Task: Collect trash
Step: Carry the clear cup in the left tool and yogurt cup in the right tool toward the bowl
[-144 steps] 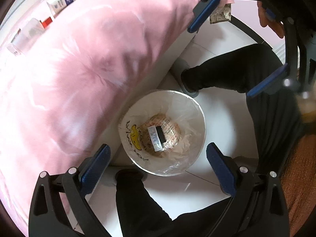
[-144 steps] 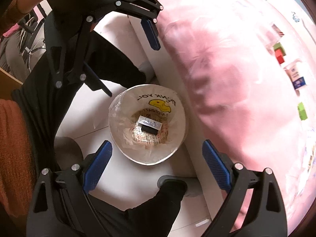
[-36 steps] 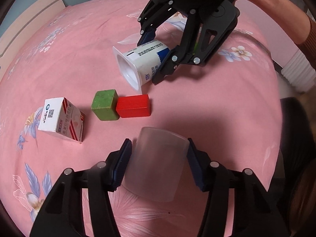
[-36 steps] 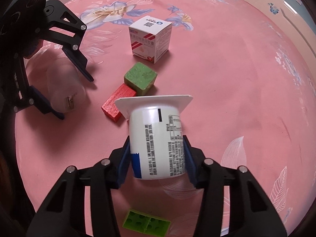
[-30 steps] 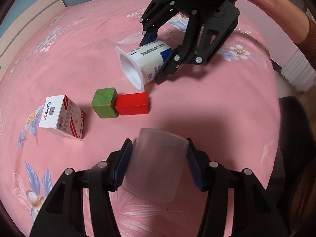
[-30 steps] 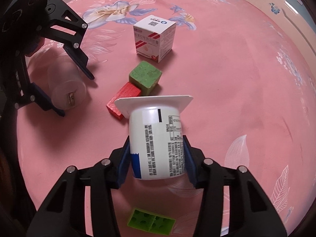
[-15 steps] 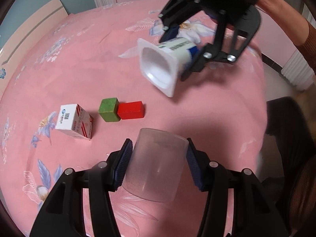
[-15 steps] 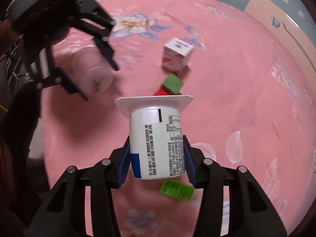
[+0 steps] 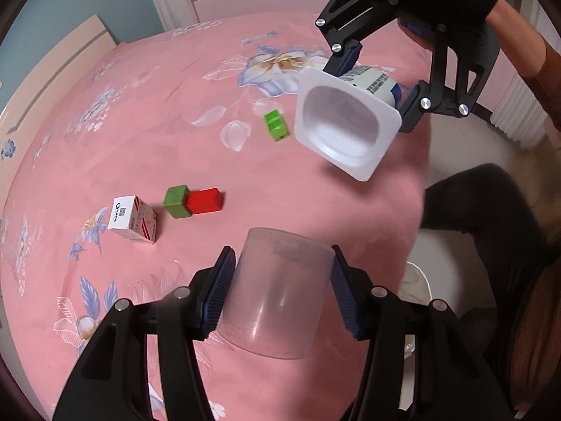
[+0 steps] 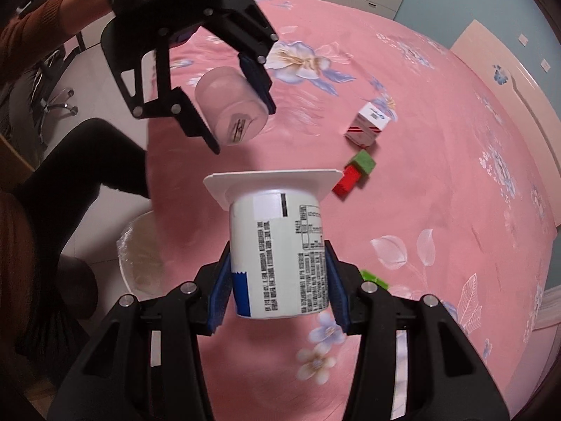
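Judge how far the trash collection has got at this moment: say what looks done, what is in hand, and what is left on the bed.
Done: some paper already lies in the lined bin on the floor. In hand: the left gripper is shut on a clear plastic cup, the right gripper on a white yogurt cup, both lifted off the pink bedspread, neither dropped yet. Left: a small carton; the green, red and lime blocks look like toys.

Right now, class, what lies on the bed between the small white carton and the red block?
A dark green block sits between the carton and the red block, touching the red one. The left wrist view shows it best.
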Action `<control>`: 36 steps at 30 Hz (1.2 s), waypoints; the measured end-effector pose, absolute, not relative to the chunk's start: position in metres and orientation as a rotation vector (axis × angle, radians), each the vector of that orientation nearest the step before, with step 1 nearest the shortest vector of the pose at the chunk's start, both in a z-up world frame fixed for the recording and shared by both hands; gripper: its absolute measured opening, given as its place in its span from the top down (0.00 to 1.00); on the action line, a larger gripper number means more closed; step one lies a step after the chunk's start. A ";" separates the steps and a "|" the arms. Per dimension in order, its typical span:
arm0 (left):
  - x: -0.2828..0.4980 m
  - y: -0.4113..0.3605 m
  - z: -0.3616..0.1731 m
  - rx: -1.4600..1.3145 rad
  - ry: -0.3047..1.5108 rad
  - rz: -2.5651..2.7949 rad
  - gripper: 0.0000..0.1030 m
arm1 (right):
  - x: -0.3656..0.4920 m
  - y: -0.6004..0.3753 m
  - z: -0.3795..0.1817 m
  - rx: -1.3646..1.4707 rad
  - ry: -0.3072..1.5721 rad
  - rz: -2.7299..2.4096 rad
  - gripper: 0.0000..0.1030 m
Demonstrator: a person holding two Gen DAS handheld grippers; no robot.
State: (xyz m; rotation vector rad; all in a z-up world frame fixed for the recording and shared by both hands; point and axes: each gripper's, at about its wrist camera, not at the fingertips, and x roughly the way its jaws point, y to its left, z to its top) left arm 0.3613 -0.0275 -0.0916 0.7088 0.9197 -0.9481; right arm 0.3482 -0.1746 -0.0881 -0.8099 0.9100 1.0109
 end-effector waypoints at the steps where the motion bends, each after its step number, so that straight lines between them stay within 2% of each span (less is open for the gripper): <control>1: 0.355 -0.029 -0.090 0.714 0.918 -0.952 0.45 | 0.344 -0.175 -0.087 -0.812 0.910 1.012 0.53; 19: 0.279 -0.045 -0.076 0.775 0.875 -1.033 0.45 | 0.245 -0.171 -0.074 -0.855 0.909 1.051 0.53; 36: 0.215 -0.047 -0.117 0.828 0.900 -1.115 0.45 | 0.193 -0.159 -0.103 -0.855 0.899 1.129 0.53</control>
